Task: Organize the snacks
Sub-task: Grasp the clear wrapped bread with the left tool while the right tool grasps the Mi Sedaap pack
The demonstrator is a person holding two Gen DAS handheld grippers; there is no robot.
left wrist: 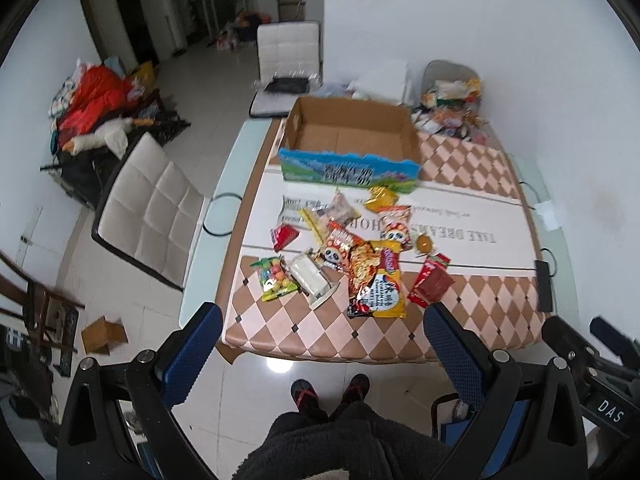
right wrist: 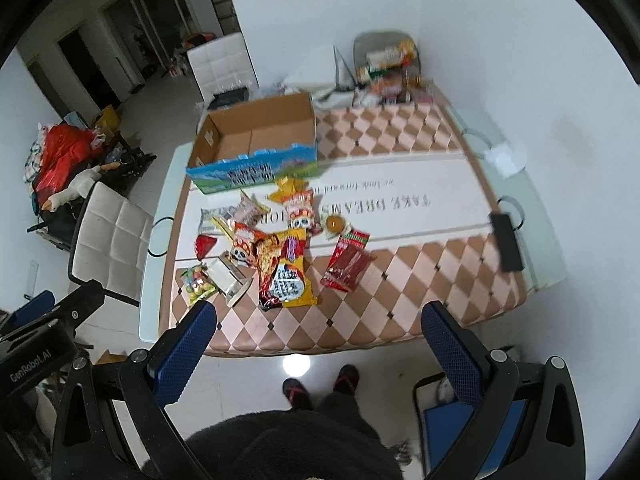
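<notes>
below and ahead of both raised tools lies a table point(left wrist: 472, 292) under a brown-and-pink diamond cloth with a white band across its middle, set against a white wall in a tiled room. the left gripper point(left wrist: 322, 328) and the right gripper point(right wrist: 318, 326) each hover over the near table edge, blue pads spread wide with nothing between them. straight ahead of the fingers sits a loose pile of snacks: a big yellow noodle packet point(left wrist: 378, 280) nearest, a red packet point(left wrist: 432, 282) to its right, a bag of coloured candies point(left wrist: 274, 278) and a small white box point(left wrist: 314, 282) to its left, panda-printed packets point(right wrist: 244, 246) beyond them. further ahead stands an open cardboard box point(left wrist: 352, 132), its inside bare and its near side printed blue and green. off at the far right corner is another heap of wrappers point(right wrist: 390, 76). a black flat device point(right wrist: 506, 246) lies at the right table edge. white cushioned chairs point(left wrist: 150, 212) stand to the left and beyond, with a red bundle point(right wrist: 60, 152) on the floor further left. under the tools are the person's shoes point(right wrist: 318, 386) and a dark fleece garment. the cloth reads, upside down, "take dreams"; the tool bodies show "das" and "genrobot.ai".
</notes>
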